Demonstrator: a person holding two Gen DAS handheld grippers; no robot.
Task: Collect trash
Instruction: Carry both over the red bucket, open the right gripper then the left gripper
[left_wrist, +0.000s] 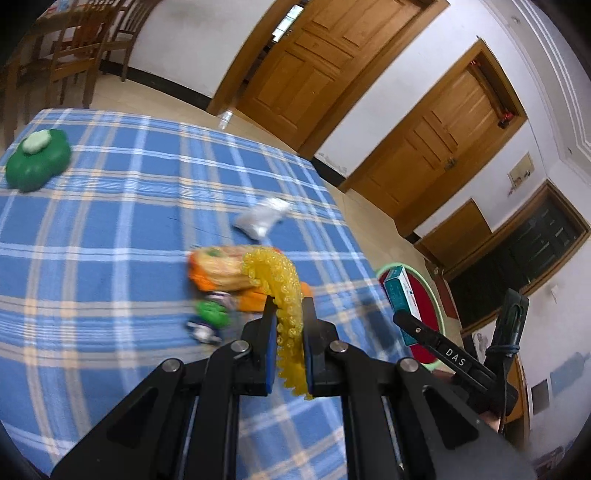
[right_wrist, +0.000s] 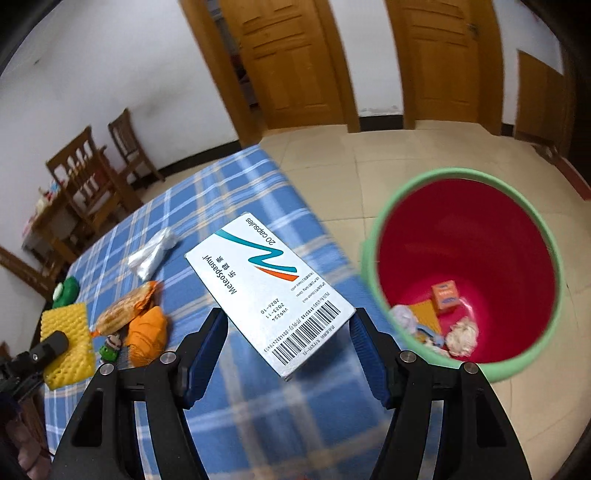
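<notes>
My left gripper (left_wrist: 289, 306) is shut on a yellow foam net (left_wrist: 286, 295) and holds it above the blue plaid table (left_wrist: 110, 229). The net also shows in the right wrist view (right_wrist: 68, 343). My right gripper (right_wrist: 288, 321) is shut on a white capsule box (right_wrist: 271, 291), held over the table's edge beside the red bin with a green rim (right_wrist: 469, 273). The box (left_wrist: 400, 295) and bin (left_wrist: 430, 306) also show in the left wrist view. The bin holds crumpled paper and a small orange box (right_wrist: 445, 295).
On the table lie orange snack wrappers (right_wrist: 129, 314), a small green and white wrapper (left_wrist: 210, 317), a clear plastic bag (right_wrist: 153, 253) and a green container (left_wrist: 37, 160). Wooden chairs (right_wrist: 88, 181) stand beyond the table. Wooden doors (right_wrist: 291, 59) line the far wall.
</notes>
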